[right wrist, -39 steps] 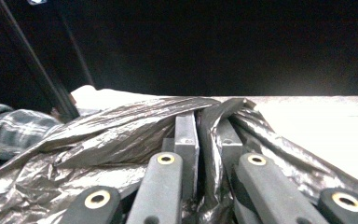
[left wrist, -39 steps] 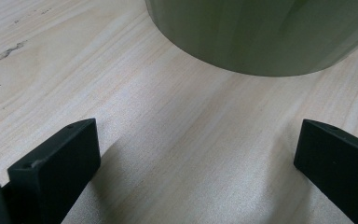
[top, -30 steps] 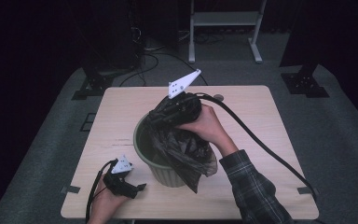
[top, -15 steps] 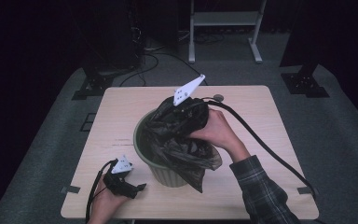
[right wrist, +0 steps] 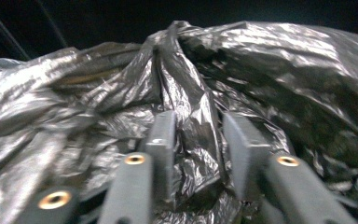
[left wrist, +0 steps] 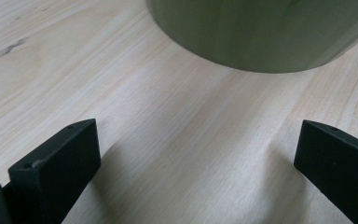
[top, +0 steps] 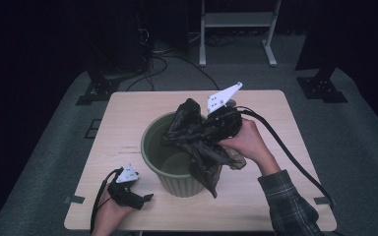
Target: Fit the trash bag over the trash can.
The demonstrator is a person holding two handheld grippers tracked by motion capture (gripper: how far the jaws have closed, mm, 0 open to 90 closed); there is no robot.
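Note:
A green ribbed bin (top: pixel 153 147) stands in the middle of the wooden table (top: pixel 128 113). A crumpled black plastic bag (top: pixel 204 147) hangs over the bin's right rim and partly down its outside. My right gripper (right wrist: pixel 198 123) has just been closing its jaws and is shut on a bunched fold of the bag (right wrist: pixel 191 102); in the high view it sits at the bag's top right under its white plate (top: pixel 224 96). My left gripper (top: pixel 145 198) rests on the table at the front left of the bin, open with nothing between its fingers (left wrist: pixel 198 135), facing the bin's wall (left wrist: pixel 261 32).
A thick black cable (top: pixel 285 147) trails from the right gripper across the table's right side to its front edge. Beyond the table are dark stands and a white frame (top: pixel 236 19) on the grey floor.
The right hand has moved right with the bag, gathering it off the bin's left side, so the bin's inside now shows. The left gripper has stayed put.

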